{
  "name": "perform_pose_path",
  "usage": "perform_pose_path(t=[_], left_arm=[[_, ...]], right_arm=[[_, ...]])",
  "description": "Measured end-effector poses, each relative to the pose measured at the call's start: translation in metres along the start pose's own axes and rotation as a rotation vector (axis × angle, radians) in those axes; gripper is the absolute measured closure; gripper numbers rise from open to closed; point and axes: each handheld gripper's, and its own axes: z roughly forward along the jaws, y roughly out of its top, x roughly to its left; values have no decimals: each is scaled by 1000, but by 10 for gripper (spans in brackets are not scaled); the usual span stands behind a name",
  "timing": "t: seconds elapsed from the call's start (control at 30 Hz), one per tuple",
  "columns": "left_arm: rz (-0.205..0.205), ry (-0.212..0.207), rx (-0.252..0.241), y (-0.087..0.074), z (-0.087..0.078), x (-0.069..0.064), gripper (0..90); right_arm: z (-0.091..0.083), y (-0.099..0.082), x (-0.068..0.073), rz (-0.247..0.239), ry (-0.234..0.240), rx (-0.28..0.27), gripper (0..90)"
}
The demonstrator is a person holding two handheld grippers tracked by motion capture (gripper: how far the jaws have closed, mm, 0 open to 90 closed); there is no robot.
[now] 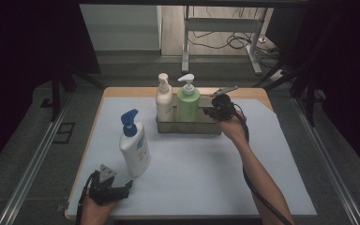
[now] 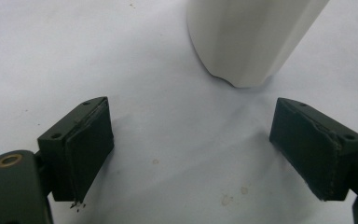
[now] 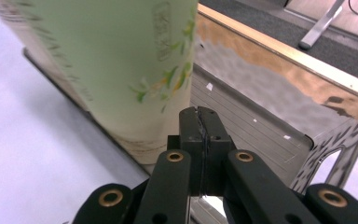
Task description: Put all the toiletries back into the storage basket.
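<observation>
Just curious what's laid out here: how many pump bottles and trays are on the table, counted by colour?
White bottle with blue pump: 1
Cream bottle: 1
Green bottle: 1
Metal tray: 1
Total: 4

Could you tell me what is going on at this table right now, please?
A person holds a pair of tongs in each hand. The right tongs are shut, empty, at the metal tray beside the green pump bottle, which stands in the tray next to a cream pump bottle. The left tongs are open near the table's front edge, just short of the white bottle with the blue pump, which stands outside the tray on the white mat.
</observation>
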Motion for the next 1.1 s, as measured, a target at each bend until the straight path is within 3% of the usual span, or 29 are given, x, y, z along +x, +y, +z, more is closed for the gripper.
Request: perform_pose_path(t=[0.27, 0.57, 0.83, 1.1], left_arm=[[0, 0, 0, 0, 0, 0, 130], [0, -1, 0, 0, 0, 0, 130], [0, -1, 1, 0, 0, 0, 130], [0, -2, 2, 0, 0, 0, 130]], right_arm=[[20, 3, -4, 36, -7, 8, 897], [37, 3, -6, 36, 15, 27, 887], [44, 0, -8, 63, 40, 43, 896], [47, -1, -6, 60, 35, 53, 896]])
